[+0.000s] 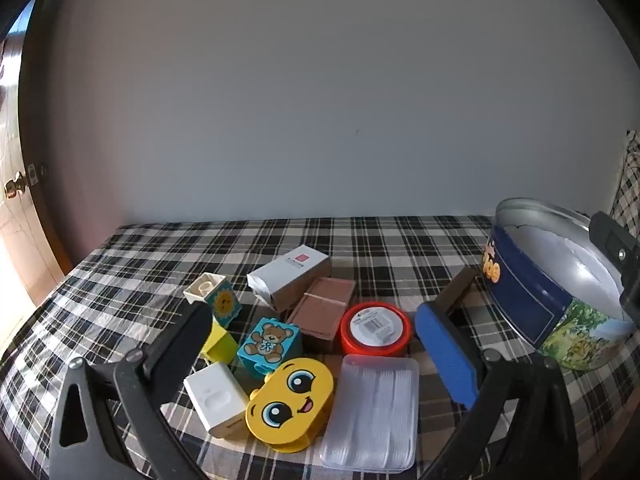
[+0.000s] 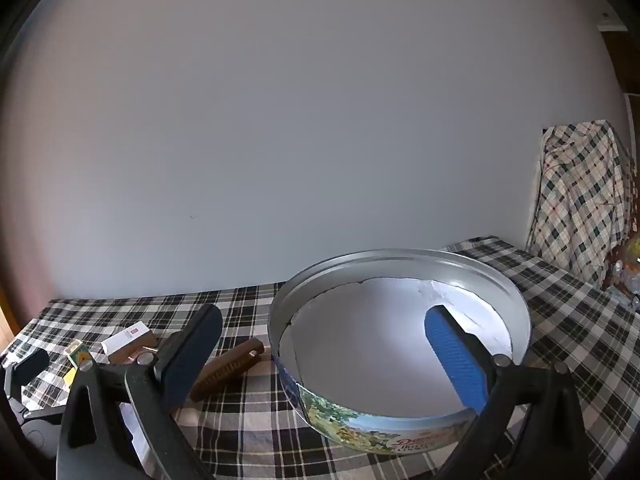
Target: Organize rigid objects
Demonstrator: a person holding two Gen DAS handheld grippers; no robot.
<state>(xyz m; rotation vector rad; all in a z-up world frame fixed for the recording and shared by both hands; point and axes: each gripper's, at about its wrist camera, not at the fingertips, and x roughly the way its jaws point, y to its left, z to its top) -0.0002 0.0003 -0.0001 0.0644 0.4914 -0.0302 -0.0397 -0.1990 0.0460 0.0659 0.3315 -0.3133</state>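
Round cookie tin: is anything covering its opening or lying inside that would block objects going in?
Nothing visible does. The round blue cookie tin stands lidless, its pale lined floor bare, and the open right gripper hangs over its near rim.

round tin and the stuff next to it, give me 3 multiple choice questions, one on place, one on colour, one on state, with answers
1. Where does the yellow smiley block lie?
A. inside the tin
B. on the plaid cloth, between the white box and the clear plastic case
C. on top of the red-rimmed lid

2. What colour is the rim of the round lid?
A. red
B. green
C. black

3. What state is the round tin in?
A. closed with a lid
B. lying on its side
C. open, with no toy inside

Answers: 1 B, it sits between the white box and clear plastic case. 2 A, the ring is red. 3 C, its pale inside shows bare.
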